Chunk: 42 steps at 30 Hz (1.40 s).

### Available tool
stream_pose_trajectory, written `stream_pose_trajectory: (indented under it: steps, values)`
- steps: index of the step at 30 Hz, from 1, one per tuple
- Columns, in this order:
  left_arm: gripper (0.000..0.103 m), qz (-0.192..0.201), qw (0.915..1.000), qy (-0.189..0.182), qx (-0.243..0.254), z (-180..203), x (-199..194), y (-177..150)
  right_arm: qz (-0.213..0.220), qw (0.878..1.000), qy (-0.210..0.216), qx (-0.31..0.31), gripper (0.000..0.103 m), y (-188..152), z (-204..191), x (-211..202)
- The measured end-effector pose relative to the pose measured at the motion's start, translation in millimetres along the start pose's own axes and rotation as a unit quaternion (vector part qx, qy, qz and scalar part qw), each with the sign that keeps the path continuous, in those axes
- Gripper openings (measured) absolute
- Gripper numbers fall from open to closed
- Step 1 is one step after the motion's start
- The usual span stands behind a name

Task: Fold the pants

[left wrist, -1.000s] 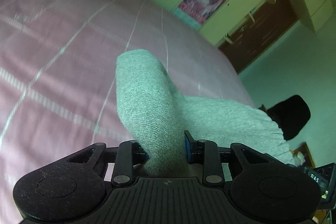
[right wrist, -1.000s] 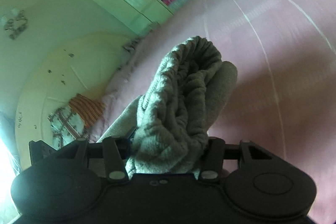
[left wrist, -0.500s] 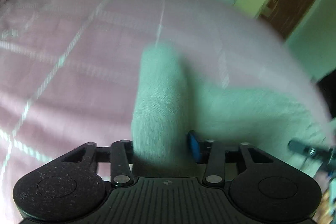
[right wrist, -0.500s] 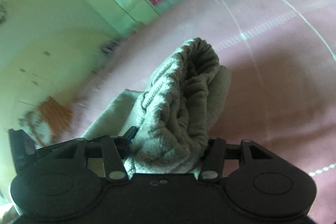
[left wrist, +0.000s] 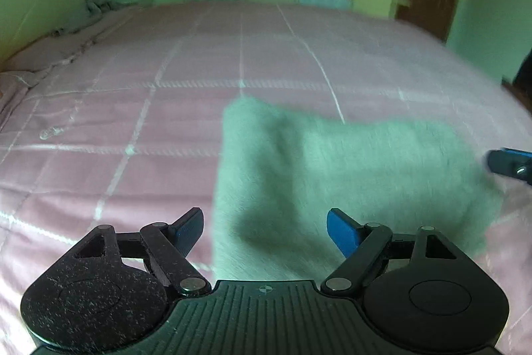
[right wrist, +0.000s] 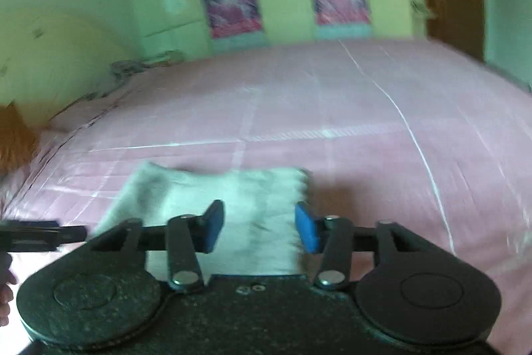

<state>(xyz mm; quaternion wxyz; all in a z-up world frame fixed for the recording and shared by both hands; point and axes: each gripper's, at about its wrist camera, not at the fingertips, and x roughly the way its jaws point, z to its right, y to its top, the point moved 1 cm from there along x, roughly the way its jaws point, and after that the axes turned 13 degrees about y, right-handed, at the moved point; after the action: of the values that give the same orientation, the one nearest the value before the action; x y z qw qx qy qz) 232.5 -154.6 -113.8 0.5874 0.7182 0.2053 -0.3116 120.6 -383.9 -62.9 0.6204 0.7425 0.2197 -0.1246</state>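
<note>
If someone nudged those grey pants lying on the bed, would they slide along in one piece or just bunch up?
The pants would probably bunch up: they look like soft, fuzzy knit, lying limp with wavy edges on the bedspread. They likely grip rather than slide, since both surfaces are cloth. Lifted at one spot, they would probably droop.

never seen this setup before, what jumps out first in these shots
The grey pants lie folded in a flat block on the pink bedspread, in front of both cameras. The left gripper and right gripper are both open, blue pads apart, over the near edge.
</note>
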Motion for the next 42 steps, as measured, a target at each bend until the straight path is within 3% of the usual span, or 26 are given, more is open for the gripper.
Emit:
stream_pose_trajectory:
  steps: [3, 5, 6, 7, 8, 9, 12, 13, 16, 19, 20, 22, 28, 33, 39, 42]
  values:
    - [0.081, -0.060, 0.9981, 0.010, 0.010, 14.6, 21.0, -17.1, -0.061, 0.998, 0.012, -0.032, 0.031, -18.2, -22.7, 26.0]
    - [0.088, -0.056, 0.9983, 0.015, 0.001, 14.0, 20.7, -26.2, -0.103, 0.994, -0.007, -0.030, 0.024, -37.6, -17.5, 41.9]
    - [0.088, -0.059, 0.9981, 0.020, -0.002, 14.1, 20.1, -25.8, -0.123, 0.992, -0.007, -0.016, 0.011, -47.0, -12.5, 46.8]
    - [0.089, -0.062, 0.9979, 0.021, -0.004, 14.6, 18.1, -24.3, -0.139, 0.990, 0.001, 0.020, 0.006, -56.8, -1.9, 52.9]
    - [0.089, -0.062, 0.9978, 0.024, -0.002, 13.8, 16.1, -25.0, -0.128, 0.991, 0.009, 0.046, 0.006, -60.8, 3.9, 51.8]
    - [0.089, -0.059, 0.9979, 0.025, 0.004, 15.4, 14.9, -23.0, -0.123, 0.991, 0.010, 0.053, 0.006, -54.2, 3.6, 52.7]
    - [0.090, -0.038, 0.9985, 0.030, 0.027, 24.2, 4.6, -22.3, -0.110, 0.993, 0.016, 0.048, 0.020, -40.8, -5.6, 43.4]
    - [0.095, -0.034, 0.9986, 0.030, 0.027, 24.6, 3.1, -23.8, -0.096, 0.994, 0.020, 0.043, 0.022, -38.7, -7.2, 38.1]
    - [0.098, -0.033, 0.9990, 0.024, 0.018, 28.6, 3.8, -19.1, -0.070, 0.997, 0.003, -0.035, 0.022, -17.3, -24.9, 41.3]
    - [0.098, -0.050, 0.9979, 0.034, 0.024, 33.8, 22.4, -19.8, -0.096, 0.993, -0.033, -0.060, 0.022, -3.3, -10.1, 64.5]
    - [0.103, -0.063, 0.9973, 0.031, 0.021, 33.6, 31.3, -23.0, -0.113, 0.991, -0.044, -0.056, 0.022, -6.6, -1.6, 71.8]
    - [0.103, -0.070, 0.9973, 0.019, -0.010, 26.4, 38.5, -27.7, -0.142, 0.987, -0.059, -0.041, 0.020, -23.3, 17.9, 84.8]
    - [0.103, -0.069, 0.9969, 0.036, -0.008, 28.2, 25.4, -21.4, -0.120, 0.991, -0.055, -0.018, 0.022, -27.9, 19.8, 79.0]
    - [0.103, -0.084, 0.9943, 0.066, -0.004, 29.7, 6.9, -21.5, -0.062, 0.998, -0.013, 0.012, 0.030, -22.2, 3.6, 28.5]
    - [0.103, -0.094, 0.9897, 0.097, 0.048, 30.6, -32.2, -20.8, -0.052, 0.998, 0.001, 0.019, 0.042, -37.3, -14.8, -17.9]
    - [0.103, -0.077, 0.9864, 0.117, 0.086, 32.3, -58.2, -24.1, -0.050, 0.998, 0.006, 0.028, 0.045, -45.7, -22.4, -36.7]
